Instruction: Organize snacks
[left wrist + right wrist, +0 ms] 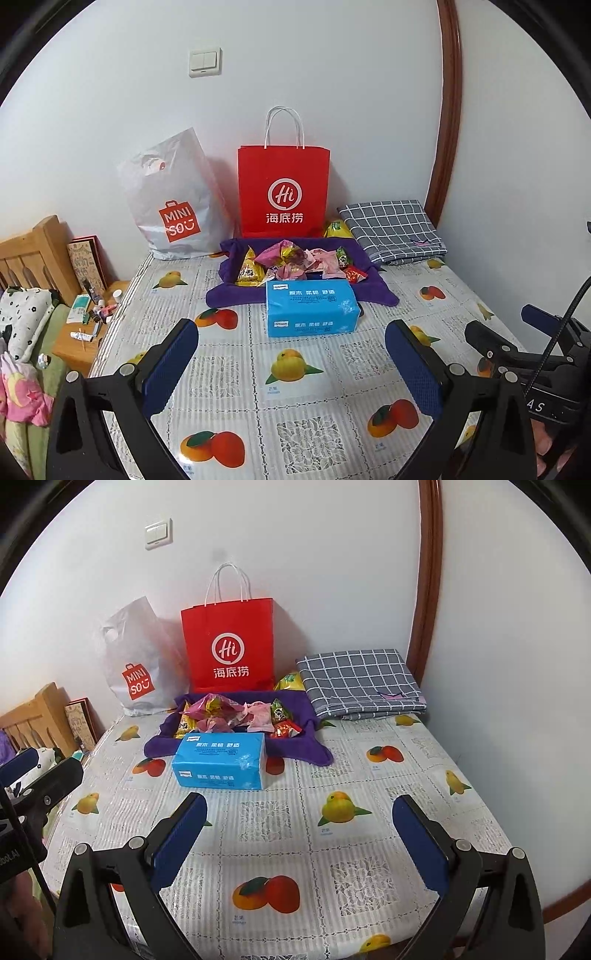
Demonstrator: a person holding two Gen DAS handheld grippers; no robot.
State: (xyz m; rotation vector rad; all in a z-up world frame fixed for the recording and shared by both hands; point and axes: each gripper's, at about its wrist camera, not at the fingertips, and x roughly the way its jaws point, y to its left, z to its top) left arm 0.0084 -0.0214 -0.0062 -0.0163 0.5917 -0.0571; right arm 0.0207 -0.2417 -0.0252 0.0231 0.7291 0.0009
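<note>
Several wrapped snacks [295, 264] [240, 716] lie in a pile on a purple cloth [229, 295] [310, 749] at the back of the table. A blue tissue pack [310, 312] [221, 760] stands in front of the pile. A yellow snack bag [336, 229] [290, 681] lies behind the cloth. My left gripper [291, 362] is open and empty above the table, short of the tissue pack. My right gripper [299, 834] is open and empty, also short of the pack. The right gripper shows at the right edge of the left wrist view [517, 343].
A red paper bag [283, 192] [229, 646] and a white Miniso plastic bag [173, 206] [135, 664] stand against the wall. A folded checked cloth [391, 229] [358, 681] lies at the back right. The fruit-print tablecloth [295, 406] [295, 849] covers the table. A cluttered nightstand [88, 325] stands left.
</note>
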